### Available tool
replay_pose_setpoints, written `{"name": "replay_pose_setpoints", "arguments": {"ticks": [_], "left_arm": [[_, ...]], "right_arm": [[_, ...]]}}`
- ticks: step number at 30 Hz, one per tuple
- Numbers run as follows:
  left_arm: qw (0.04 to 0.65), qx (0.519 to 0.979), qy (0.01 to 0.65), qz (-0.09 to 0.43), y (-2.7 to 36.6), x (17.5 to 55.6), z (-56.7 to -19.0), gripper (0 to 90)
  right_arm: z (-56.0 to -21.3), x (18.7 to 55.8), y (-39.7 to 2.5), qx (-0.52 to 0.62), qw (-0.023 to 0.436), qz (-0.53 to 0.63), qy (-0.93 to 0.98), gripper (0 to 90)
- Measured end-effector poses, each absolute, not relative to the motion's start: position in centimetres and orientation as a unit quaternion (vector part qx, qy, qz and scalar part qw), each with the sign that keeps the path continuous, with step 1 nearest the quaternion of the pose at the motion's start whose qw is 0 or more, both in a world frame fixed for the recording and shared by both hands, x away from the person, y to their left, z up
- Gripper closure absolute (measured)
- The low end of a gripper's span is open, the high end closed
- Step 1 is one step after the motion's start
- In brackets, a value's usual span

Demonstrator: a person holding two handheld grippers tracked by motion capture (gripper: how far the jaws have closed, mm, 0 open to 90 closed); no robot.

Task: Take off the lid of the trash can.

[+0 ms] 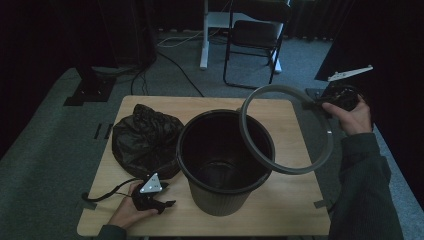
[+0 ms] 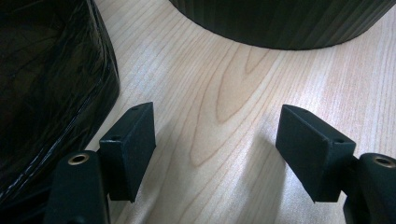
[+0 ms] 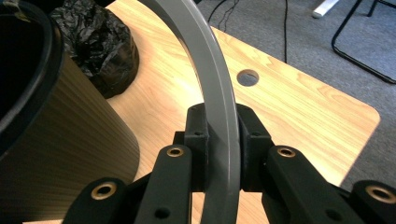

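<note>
A dark ribbed waste bin (image 1: 224,159) stands open in the middle of the wooden table (image 1: 295,200). My right gripper (image 1: 320,103) is shut on a grey plastic ring (image 1: 327,135), held tilted above the bin's right side and the table's right edge. In the right gripper view the ring (image 3: 212,70) runs up between the closed jaws, with the bin's wall (image 3: 60,140) at left. A crumpled black bag (image 1: 145,140) lies left of the bin. My left gripper (image 1: 170,202) rests open on the table near the front, between bag (image 2: 46,74) and bin (image 2: 280,23), nothing between its jaws.
A black folding chair (image 1: 255,37) and a white desk leg (image 1: 205,35) stand on the grey carpet beyond the table. Cables run across the floor. A round cable hole (image 3: 247,77) is cut in the table top.
</note>
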State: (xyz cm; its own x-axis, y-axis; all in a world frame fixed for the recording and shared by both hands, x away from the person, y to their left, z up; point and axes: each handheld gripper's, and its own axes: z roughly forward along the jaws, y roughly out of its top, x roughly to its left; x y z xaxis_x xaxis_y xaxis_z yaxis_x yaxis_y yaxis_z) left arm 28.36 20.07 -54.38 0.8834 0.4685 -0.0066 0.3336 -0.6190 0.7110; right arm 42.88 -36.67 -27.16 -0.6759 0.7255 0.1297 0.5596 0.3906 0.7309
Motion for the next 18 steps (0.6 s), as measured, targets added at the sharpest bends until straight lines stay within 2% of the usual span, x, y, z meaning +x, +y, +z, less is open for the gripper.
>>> {"name": "replay_pose_setpoints", "arguments": {"ticks": [18], "left_arm": [[0.375, 0.895, 0.223, 0.087, 20.1, 28.3, -54.4, 28.9]], "right_arm": [[-28.6, 41.9, -42.3, 0.441, 0.121, 0.395, 0.796, 77.5]]}}
